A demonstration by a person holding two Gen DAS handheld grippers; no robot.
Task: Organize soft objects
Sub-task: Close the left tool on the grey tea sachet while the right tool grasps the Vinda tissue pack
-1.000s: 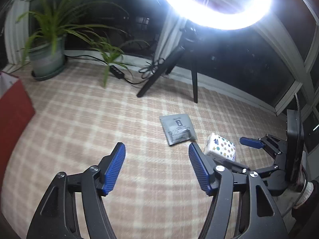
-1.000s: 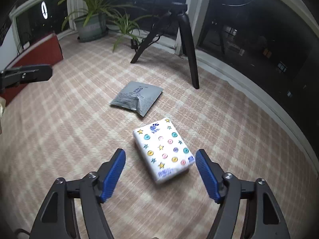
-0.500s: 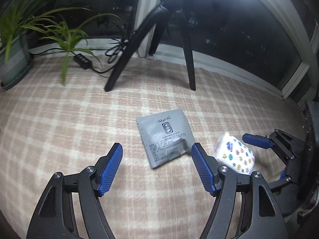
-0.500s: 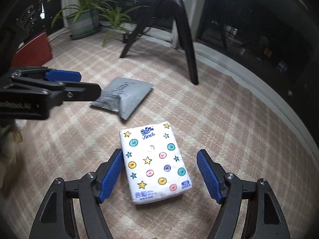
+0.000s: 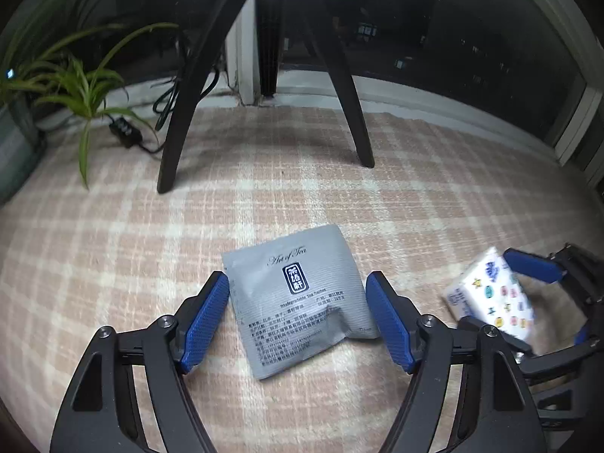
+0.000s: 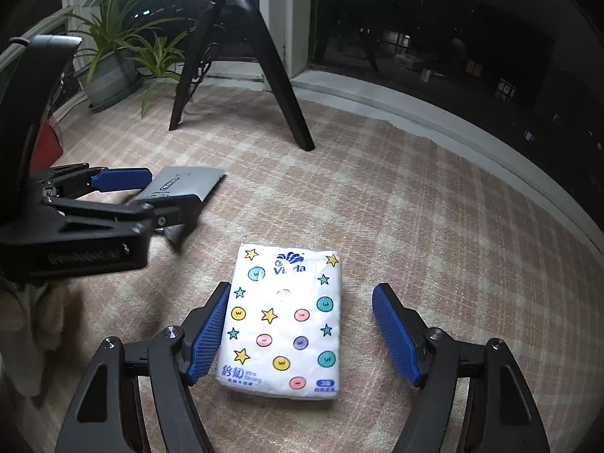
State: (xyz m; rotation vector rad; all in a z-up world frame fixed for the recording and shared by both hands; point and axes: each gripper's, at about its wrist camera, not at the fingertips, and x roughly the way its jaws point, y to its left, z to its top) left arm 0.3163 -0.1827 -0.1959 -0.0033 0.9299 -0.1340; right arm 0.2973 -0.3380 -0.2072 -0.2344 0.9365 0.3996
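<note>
On a checked rug, a grey tea sachet lies flat between the left gripper's blue fingers. These fingers stand spread and have just been opening further; the pad at 9 o'clock sits just beside the sachet's edge, the one at 3 o'clock close to its other edge, and neither visibly presses on it. The sachet's near end has a crease and points toward 6 o'clock.

At 3 o'clock in the left wrist view, a white tissue pack printed with stars and coloured dots sits between the right gripper's fingers, slightly blurred. From the right wrist view the pack lies flat on the rug, with the right gripper spread around it: the pad at 9 o'clock overlaps the pack's long edge, though contact cannot be told, while the pad at 3 o'clock stands clearly apart from it. The left gripper shows at 9 o'clock there, over the sachet.

A black tripod stands on the rug at 12 o'clock, before a dark window. A potted plant sits at 10 o'clock, with a black cable and power block beside it. A red object shows at 9 o'clock behind the left gripper.
</note>
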